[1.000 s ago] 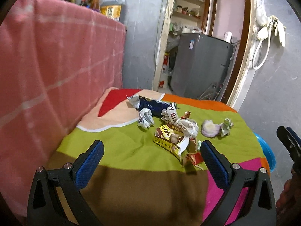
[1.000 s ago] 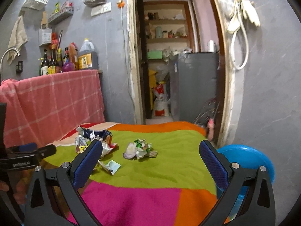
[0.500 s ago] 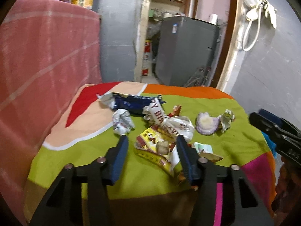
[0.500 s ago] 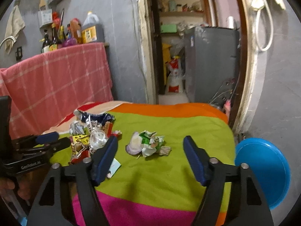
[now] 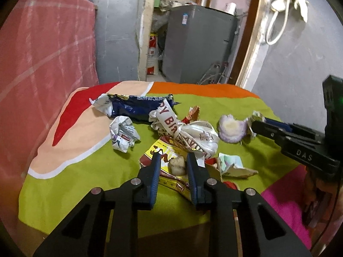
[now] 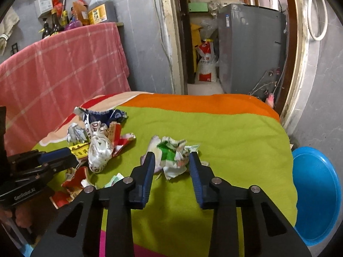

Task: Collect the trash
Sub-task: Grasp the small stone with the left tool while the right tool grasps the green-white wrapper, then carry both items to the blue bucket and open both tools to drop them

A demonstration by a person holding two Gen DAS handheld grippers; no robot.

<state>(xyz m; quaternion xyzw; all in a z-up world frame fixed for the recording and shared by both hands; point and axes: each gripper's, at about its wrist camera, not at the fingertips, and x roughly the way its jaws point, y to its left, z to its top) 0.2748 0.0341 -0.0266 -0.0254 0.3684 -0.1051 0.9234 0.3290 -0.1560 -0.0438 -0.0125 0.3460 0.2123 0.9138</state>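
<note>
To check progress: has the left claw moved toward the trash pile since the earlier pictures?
Yes. The left claw has come forward onto the yellow wrapper, closing around a pale lump.

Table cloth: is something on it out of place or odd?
Yes. Crumpled wrappers and paper litter the cloth, and a cut onion piece lies among them: food waste beside packaging.

There are two grippers: the left gripper (image 5: 174, 160) and the right gripper (image 6: 170, 160). One blue bowl (image 6: 317, 194) sits at the right edge. One dark blue wrapper (image 5: 137, 107), one onion piece (image 5: 231, 128) and one yellow wrapper (image 5: 169, 167) lie mid-frame.
</note>
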